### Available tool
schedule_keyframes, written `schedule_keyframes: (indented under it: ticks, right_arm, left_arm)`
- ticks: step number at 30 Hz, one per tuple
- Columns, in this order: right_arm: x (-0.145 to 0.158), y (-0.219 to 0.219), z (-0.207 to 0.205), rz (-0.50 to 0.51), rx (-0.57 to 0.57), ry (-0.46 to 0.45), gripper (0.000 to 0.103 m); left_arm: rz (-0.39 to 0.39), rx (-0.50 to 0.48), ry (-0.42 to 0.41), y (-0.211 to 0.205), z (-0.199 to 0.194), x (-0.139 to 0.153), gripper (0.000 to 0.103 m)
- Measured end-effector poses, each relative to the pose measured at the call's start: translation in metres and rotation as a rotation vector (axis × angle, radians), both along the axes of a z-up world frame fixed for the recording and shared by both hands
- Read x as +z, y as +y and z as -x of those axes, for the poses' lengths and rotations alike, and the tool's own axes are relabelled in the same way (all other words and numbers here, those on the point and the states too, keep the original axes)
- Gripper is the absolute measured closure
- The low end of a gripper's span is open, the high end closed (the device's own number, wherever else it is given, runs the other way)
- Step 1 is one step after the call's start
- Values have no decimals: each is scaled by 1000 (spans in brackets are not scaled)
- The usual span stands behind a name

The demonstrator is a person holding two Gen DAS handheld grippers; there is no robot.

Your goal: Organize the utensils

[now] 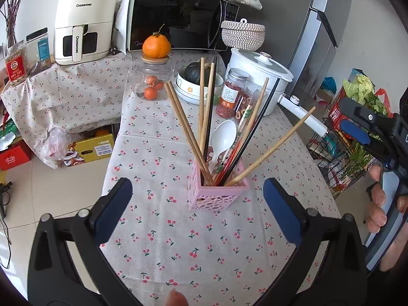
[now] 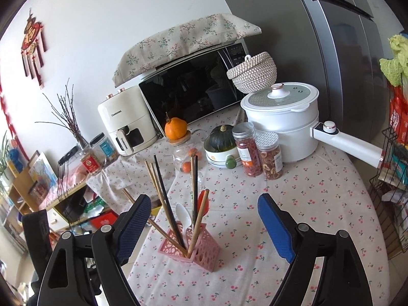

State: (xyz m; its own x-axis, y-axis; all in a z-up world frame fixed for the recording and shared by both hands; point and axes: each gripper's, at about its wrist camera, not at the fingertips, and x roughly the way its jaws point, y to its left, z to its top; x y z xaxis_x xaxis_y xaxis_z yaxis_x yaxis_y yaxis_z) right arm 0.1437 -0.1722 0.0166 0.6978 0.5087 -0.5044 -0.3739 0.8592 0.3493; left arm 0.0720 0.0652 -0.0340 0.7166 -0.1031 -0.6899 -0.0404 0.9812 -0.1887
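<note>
Both the left tongs (image 1: 197, 205) and right tongs (image 2: 204, 225) hang released and empty above the cherry-print worktop (image 1: 178, 242), just short of the pink holder (image 1: 216, 195) bristling with chopsticks (image 1: 187, 132) and a white spoon (image 1: 223, 137).

We count one pink holder (image 1: 217, 193) on the desk (image 1: 204, 250). In it stand one white spoon (image 1: 224, 137), two black chopsticks (image 1: 211, 102), and about six wooden ones (image 1: 183, 127); the crowded middle hides any more. One red utensil (image 2: 203, 200) shows among them. Toward the far edge sit one microwave (image 1: 178, 15), one air fryer (image 1: 81, 25), one white pot (image 2: 283, 119), one woven basket (image 1: 242, 35), two red-filled jars (image 2: 248, 150), and one glass jar (image 1: 151, 81) topped by one orange (image 1: 156, 46). We see two claws: the left (image 1: 197, 205), the right (image 2: 202, 227).
</note>
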Motion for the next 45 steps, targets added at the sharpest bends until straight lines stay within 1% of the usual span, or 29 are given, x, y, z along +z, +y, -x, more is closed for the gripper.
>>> schedule_keyframes:
  ticks: [2,3,5,7,12,16,20,22,24,28,31,36,45]
  right_arm:
    - [3,-8,7,31,-35,-13,2]
    - [4,-13,12,41,-57,-23,0]
    - [6,-22,21,61,-100,-41,0]
    - [9,-28,28,85,-130,-42,0]
    - [20,-39,50,155,-139,-30,0]
    - [28,-44,80,216,-196,-68,0]
    - [21,-48,100,221,-256,-73,0]
    - [14,-48,103,229,-255,-60,0]
    - [8,-46,103,247,-237,-55,0]
    - [2,-41,99,262,-235,-50,0]
    - [-5,-37,96,276,-226,-35,0]
    - [-10,-27,96,328,-227,-52,0]
    - [-16,-24,93,329,-220,-36,0]
  left_arm:
    - [-30,0,-1,-6,4,2,1]
    - [-45,-1,1,-10,7,3,1]
    - [-78,-2,6,-17,12,6,1]
    - [-101,4,-5,-24,19,11,1]
    - [-114,-3,-42,-37,36,26,1]
    - [-133,13,-60,-46,48,35,1]
    - [-169,44,-92,-53,61,38,1]
    - [-187,62,-102,-54,64,36,1]
    - [-183,79,-103,-53,64,34,1]
    - [-164,91,-84,-51,61,28,1]
    - [-169,92,-80,-53,61,26,1]
    - [-167,92,-67,-52,61,23,1]
    - [-168,83,-59,-54,60,21,1]
